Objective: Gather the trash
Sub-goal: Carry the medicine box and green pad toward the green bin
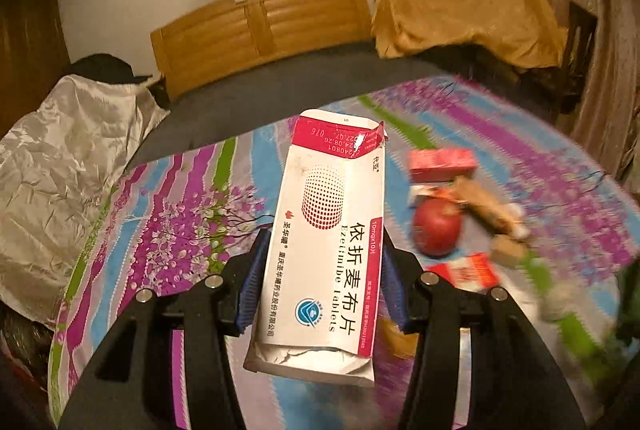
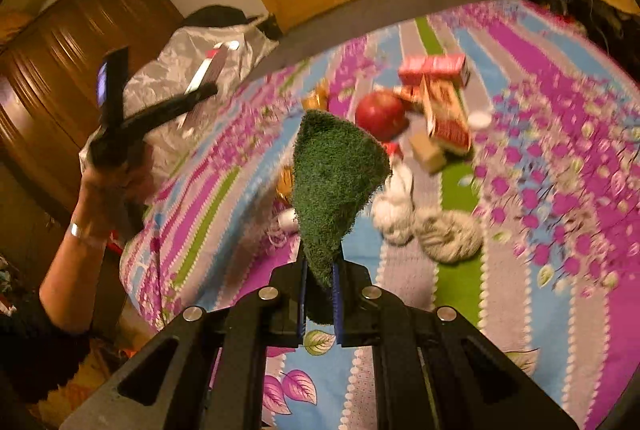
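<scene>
Left gripper (image 1: 322,270) pinches a torn pill box (image 1: 324,230) above the bed (image 1: 180,197); right gripper (image 2: 320,278) clamps a green pad (image 2: 336,181). Blurred boxes (image 2: 434,67) surround an apple (image 2: 380,113).

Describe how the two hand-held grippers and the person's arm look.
Both hand-held grippers, left and right, have black angular frames with round silver bolts and ribbed blue pads. The arm carrying the left one wears a silver bracelet and a dark knitted sleeve.
</scene>
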### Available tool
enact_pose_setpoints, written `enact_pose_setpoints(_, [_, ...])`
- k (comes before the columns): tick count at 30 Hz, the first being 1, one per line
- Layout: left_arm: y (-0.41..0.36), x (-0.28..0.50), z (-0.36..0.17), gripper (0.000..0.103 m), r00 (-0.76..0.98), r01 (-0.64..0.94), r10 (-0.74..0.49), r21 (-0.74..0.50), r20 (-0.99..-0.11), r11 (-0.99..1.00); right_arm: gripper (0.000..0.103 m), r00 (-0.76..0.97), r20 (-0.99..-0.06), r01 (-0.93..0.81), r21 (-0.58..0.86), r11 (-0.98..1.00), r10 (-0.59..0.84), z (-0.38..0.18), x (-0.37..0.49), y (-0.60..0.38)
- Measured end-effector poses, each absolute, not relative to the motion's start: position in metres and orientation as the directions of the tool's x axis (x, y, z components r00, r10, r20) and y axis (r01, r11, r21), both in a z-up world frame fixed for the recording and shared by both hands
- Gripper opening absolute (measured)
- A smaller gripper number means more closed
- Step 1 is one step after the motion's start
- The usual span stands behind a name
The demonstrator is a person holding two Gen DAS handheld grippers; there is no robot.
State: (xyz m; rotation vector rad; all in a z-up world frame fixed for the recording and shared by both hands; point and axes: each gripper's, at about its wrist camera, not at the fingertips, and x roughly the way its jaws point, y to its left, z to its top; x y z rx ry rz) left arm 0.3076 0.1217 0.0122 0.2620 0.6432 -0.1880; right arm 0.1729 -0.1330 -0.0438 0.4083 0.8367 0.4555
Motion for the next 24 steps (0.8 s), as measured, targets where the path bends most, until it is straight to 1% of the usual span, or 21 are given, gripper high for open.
enact_pose_setpoints(2, [0.104, 0.287, 0.014, 0.049, 0.783, 0.255, -0.102, 0.167, -0.614, 0.952, 0.011, 0.607, -0.601, -0.226, 0.496, 0.838, 0.519, -0.031, 0.164, -0.141])
enact_pose_setpoints(6, [0.066, 0.252, 0.007, 0.049, 0.743, 0.264, -0.143, 0.091, -0.654, 0.96, 0.011, 0.637, -0.594, -0.213, 0.476, 0.853, 0.491, -0.014, 0.142, -0.157])
enact_pose_setpoints(9, [0.033, 0.23, -0.003, 0.049, 0.729, 0.282, -0.153, 0.089, -0.667, 0.955, 0.011, 0.654, -0.595, -0.192, 0.467, 0.863, 0.467, -0.008, 0.123, -0.171])
enact_pose_setpoints(13, [-0.004, 0.204, -0.012, 0.049, 0.689, 0.342, -0.228, 0.032, -0.688, 0.939, 0.011, 0.678, -0.599, -0.154, 0.452, 0.879, 0.426, -0.003, 0.096, -0.193])
enact_pose_setpoints(17, [-0.047, 0.18, -0.012, 0.049, 0.686, 0.399, -0.256, 0.057, -0.681, 0.915, 0.011, 0.711, -0.594, -0.107, 0.438, 0.893, 0.376, 0.002, 0.068, -0.221])
enact_pose_setpoints(20, [-0.074, 0.169, -0.008, 0.049, 0.678, 0.439, -0.29, 0.055, -0.675, 0.897, 0.011, 0.742, -0.59, -0.054, 0.419, 0.906, 0.318, 0.008, 0.045, -0.25])
enact_pose_setpoints(24, [-0.123, 0.148, 0.001, 0.049, 0.675, 0.509, -0.336, 0.085, -0.656, 0.856, 0.011, 0.777, -0.589, 0.041, 0.401, 0.915, 0.222, 0.014, 0.012, -0.301])
